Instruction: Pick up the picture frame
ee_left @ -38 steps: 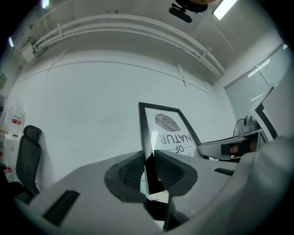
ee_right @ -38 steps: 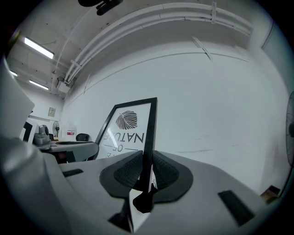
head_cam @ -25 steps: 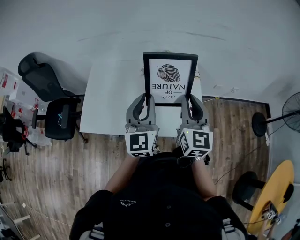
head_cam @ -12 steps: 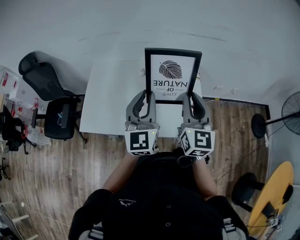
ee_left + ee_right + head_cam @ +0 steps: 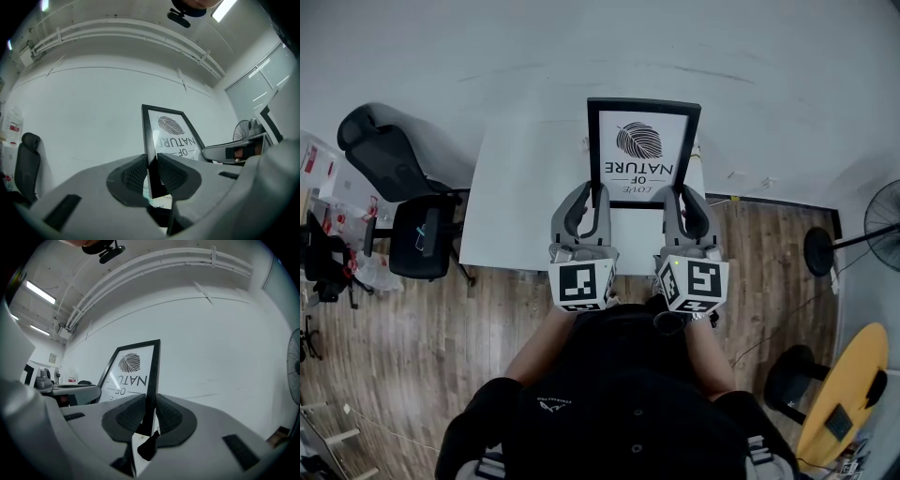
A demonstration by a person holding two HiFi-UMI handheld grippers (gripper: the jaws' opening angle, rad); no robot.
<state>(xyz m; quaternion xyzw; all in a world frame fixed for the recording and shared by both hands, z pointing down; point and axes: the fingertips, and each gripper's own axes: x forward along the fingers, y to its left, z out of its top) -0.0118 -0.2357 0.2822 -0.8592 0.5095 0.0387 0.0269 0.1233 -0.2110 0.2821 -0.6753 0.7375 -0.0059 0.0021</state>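
Note:
The picture frame (image 5: 643,153) is black-edged with a leaf print and the words "LOVE OF NATURE". It is held up above the white table (image 5: 525,206), upside down to me. My left gripper (image 5: 598,202) is shut on its left edge, and my right gripper (image 5: 672,202) is shut on its right edge. In the left gripper view the black frame (image 5: 161,136) edge runs between the ribbed pads (image 5: 133,176). In the right gripper view the picture frame (image 5: 136,369) edge sits pinched between the pads (image 5: 168,416), with a scrap of paper below it.
A black office chair (image 5: 398,192) stands left of the table on the wooden floor. A standing fan (image 5: 872,230) and a yellow round table (image 5: 848,384) are at the right. A white wall lies behind the table.
The frame and both grippers shifted very slightly between the earliest frame and now; both grips stay the same.

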